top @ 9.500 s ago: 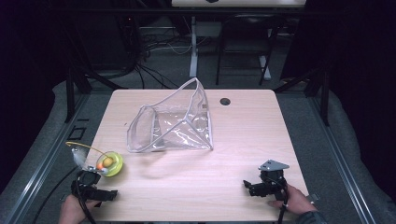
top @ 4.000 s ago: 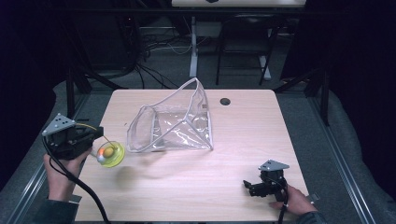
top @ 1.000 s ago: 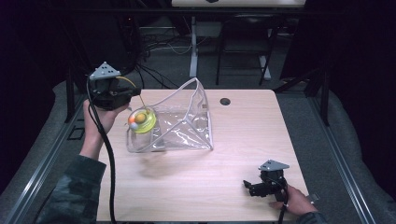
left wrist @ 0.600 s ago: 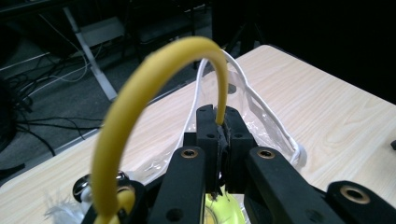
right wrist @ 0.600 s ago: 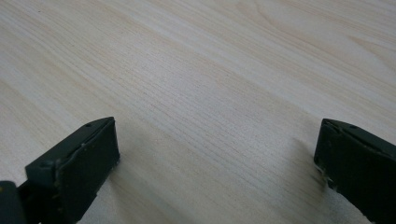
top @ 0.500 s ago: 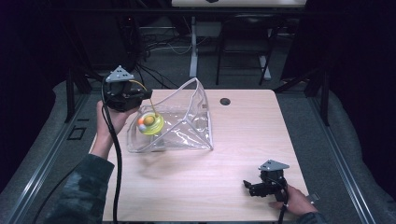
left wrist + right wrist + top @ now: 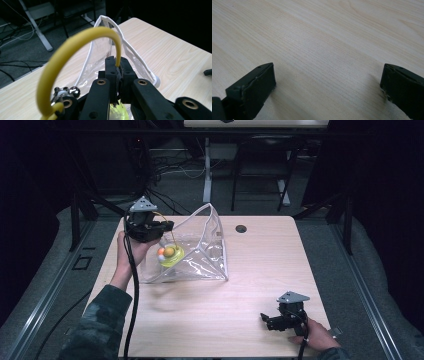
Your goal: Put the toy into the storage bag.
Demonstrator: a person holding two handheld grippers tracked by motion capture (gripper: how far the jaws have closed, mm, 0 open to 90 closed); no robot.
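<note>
Yellow cord loop (image 7: pixel 75 45) pinched between the pressed-together jaws of the left gripper (image 7: pixel 117 72), with the yellow toy (image 7: pixel 170 254) dangling beneath, at the mouth of the clear plastic pouch (image 7: pixel 200 255) on the wooden table (image 7: pixel 260 270). Right gripper (image 7: pixel 270 321) low at the table's near right edge, jaws spread wide over bare wood.

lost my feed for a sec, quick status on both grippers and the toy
Left gripper shut on yellow cord, toy hanging at clear bag mouth. Right gripper open, low over table. Nothing in the way.
</note>
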